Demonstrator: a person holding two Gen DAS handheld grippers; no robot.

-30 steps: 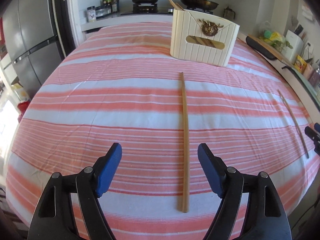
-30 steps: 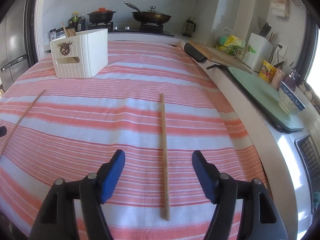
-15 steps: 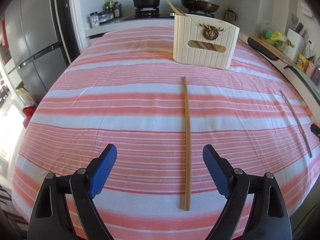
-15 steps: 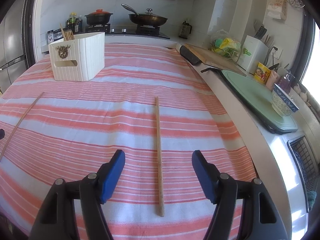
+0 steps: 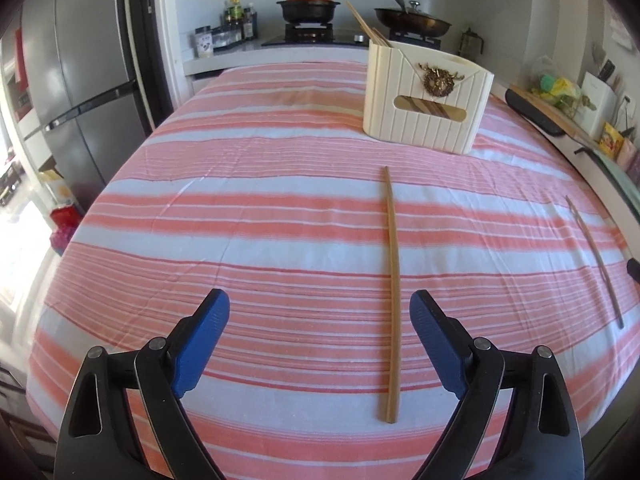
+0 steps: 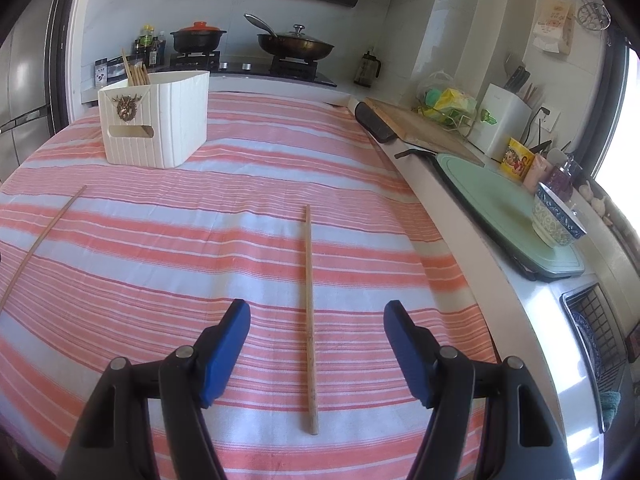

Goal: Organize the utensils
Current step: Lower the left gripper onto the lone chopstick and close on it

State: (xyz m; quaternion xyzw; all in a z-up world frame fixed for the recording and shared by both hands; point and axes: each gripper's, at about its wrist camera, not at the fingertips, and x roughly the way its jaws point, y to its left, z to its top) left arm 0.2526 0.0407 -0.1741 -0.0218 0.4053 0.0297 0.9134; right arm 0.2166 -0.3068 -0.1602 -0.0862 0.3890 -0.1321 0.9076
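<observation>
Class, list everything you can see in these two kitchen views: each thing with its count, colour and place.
loose chopsticks: two, light wood, flat on the cloth, one ahead of each gripper
utensil holder: one, cream, far on the cloth, chopsticks standing inside
tablecloth: one, pink and white stripes, over the table
pot: one, black with red lid, on the stove
wok: one, dark, on the stove
bowl: one, blue-patterned, on the green board
left gripper: blue pads, just been opening, nothing held
right gripper: blue pads, open, nothing held

Daylight, bright overall. Blown-out window glare at left edge of left wrist view and right edge of right wrist view. Heavy fisheye: striped tablecloth bulges, dark vignette in corners. Centre sharp, edges soft. Shadows on the cloth faint. Fridge shows soft reflections.
</observation>
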